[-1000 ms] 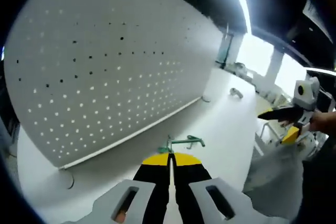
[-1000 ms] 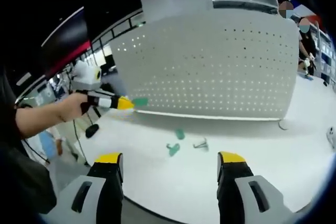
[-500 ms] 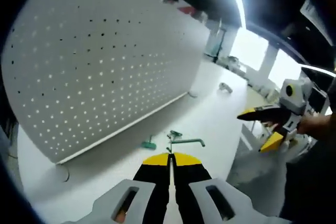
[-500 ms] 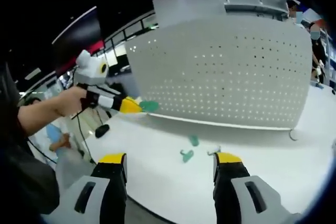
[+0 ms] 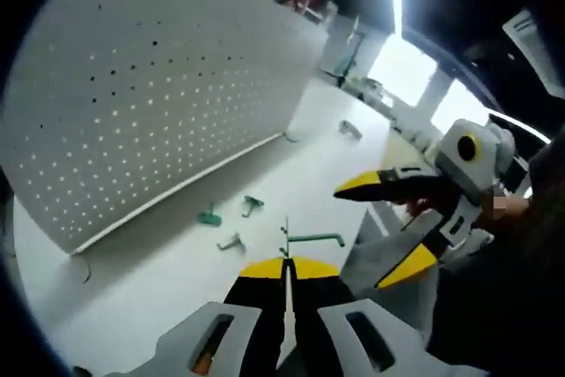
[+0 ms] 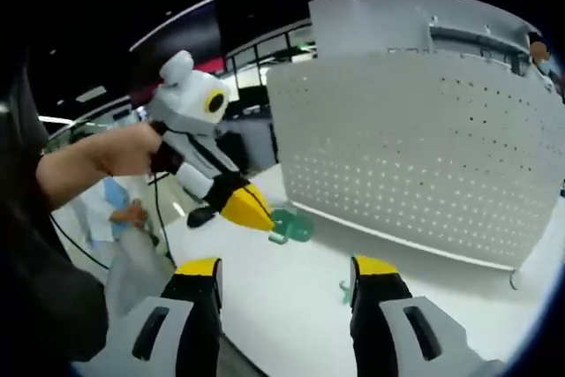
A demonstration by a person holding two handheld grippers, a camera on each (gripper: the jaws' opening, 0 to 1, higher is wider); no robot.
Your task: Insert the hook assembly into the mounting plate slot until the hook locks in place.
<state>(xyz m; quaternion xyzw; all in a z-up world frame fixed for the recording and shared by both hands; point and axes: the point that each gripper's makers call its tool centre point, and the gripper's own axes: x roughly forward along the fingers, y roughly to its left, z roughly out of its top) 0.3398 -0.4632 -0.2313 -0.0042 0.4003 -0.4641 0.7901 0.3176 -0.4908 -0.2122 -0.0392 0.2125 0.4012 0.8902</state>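
Your white surface [image 5: 159,280] carries a perforated mounting plate [image 5: 150,86] standing upright, with small green pieces [image 5: 231,216] lying loose before it. Your left hand-held gripper [image 5: 286,264] is pressed together, pinching a green hook assembly [image 5: 307,237] above the surface. Your right hand-held gripper [image 6: 284,269] is spread, holding nothing.

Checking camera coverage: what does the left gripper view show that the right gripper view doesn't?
Left gripper view: a grey metal piece on the far white table, and the hand on the right gripper. Right gripper view: the hand holding the left gripper. Shared: the white perforated pegboard and the green hook assembly clamped in the left gripper.
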